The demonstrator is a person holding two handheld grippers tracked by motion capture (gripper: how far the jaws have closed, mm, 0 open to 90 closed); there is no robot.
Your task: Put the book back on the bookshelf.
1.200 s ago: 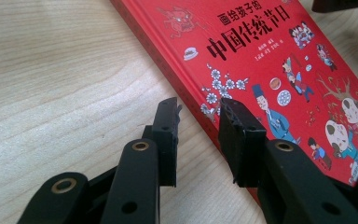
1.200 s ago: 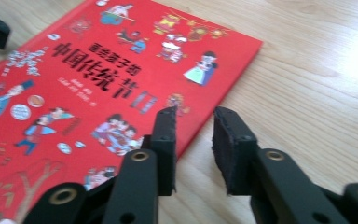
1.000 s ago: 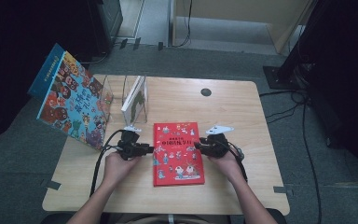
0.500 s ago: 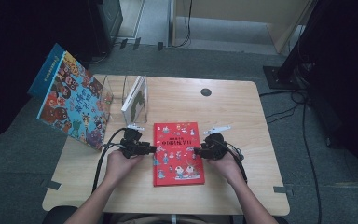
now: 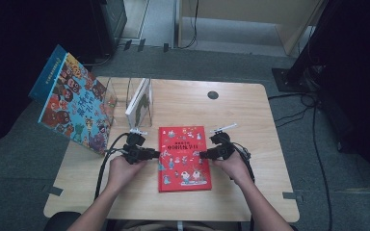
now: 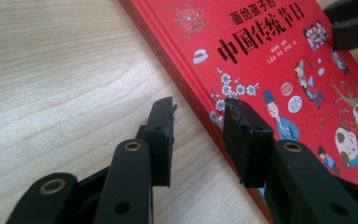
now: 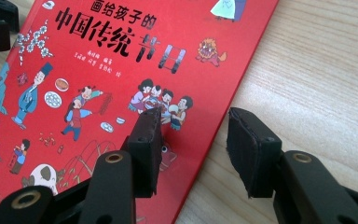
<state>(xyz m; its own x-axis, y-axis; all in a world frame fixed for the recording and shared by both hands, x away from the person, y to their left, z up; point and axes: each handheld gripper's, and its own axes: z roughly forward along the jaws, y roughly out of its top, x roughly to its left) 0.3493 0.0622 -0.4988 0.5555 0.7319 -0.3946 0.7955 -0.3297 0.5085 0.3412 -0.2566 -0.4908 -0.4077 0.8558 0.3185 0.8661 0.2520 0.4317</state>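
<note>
A red picture book [image 5: 183,156] lies flat on the wooden table [image 5: 250,125], with one gripper at each long side. My left gripper [image 5: 156,154] is open and straddles the book's left edge [image 6: 198,109]: one jaw is over bare wood, the other over the cover [image 6: 270,56]. Its jaws have just been closing, with only that edge between them and no pad pressing. My right gripper [image 5: 203,155] straddles the right edge [image 7: 193,121] the same way above the cover [image 7: 98,60]. It is open, having widened a moment ago.
A large colourful book [image 5: 74,106] leans off the table's left side. A clear stand holding a white book [image 5: 139,101] sits behind the left gripper. A dark round grommet [image 5: 213,95] marks the far middle. Cables trail from both grippers towards the near edge.
</note>
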